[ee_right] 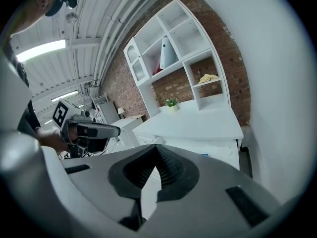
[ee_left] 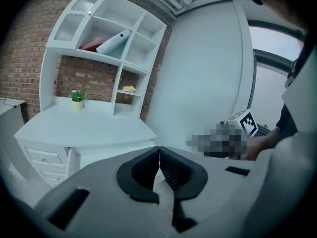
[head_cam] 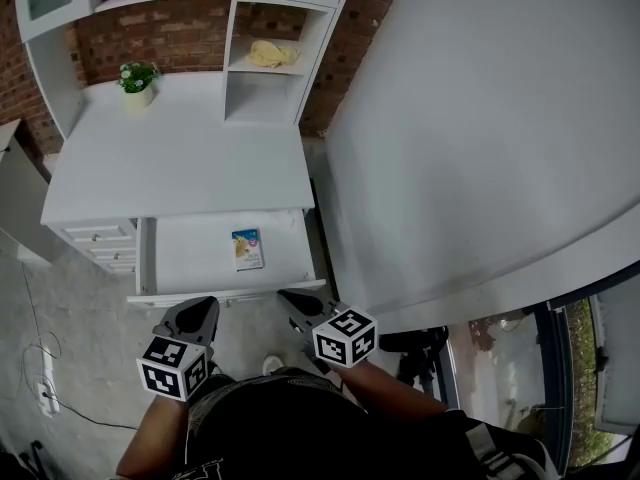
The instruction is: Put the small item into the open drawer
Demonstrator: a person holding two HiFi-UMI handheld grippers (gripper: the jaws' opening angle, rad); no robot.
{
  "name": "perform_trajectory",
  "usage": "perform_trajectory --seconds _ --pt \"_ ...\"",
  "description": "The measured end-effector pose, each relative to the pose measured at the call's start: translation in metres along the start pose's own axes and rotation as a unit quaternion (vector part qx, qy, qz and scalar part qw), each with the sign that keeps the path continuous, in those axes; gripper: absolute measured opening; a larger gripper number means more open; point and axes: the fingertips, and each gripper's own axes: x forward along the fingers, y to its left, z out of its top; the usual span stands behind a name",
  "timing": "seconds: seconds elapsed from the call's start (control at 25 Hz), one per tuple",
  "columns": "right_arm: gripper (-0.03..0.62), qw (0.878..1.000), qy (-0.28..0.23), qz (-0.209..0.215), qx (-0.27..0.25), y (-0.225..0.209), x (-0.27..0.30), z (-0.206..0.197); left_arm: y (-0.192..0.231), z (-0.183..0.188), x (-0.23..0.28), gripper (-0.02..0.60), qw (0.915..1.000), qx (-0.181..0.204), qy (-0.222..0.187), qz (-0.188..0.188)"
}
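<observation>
Below the front edge of the white bench, the small packet lies flat in the open drawer, at twelve o'clock from the left tongs and right tongs, both closed on nothing, apparently because the delivery is already made.

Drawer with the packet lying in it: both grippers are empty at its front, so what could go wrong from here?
1. The left gripper and right gripper, both shut, sit right by the front edge of the drawer; a forward nudge could jolt it and slide the small packet.
2. The drawer stands pulled out toward the person, so stepping in might bump it.
</observation>
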Motion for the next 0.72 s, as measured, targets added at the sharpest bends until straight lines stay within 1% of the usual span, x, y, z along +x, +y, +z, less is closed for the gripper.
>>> perform_trajectory --seconds 0.4,0.72 --pt "0.003 0.999 0.001 -0.030 0.010 0.017 0.009 -0.008 0.020 -0.001 -0.014 0.018 0.9998 0.006 0.001 -0.019" --pt "0.003 0.999 0.000 -0.041 0.015 0.025 0.012 -0.012 0.025 -0.008 -0.019 0.018 0.9996 0.006 0.004 -0.028"
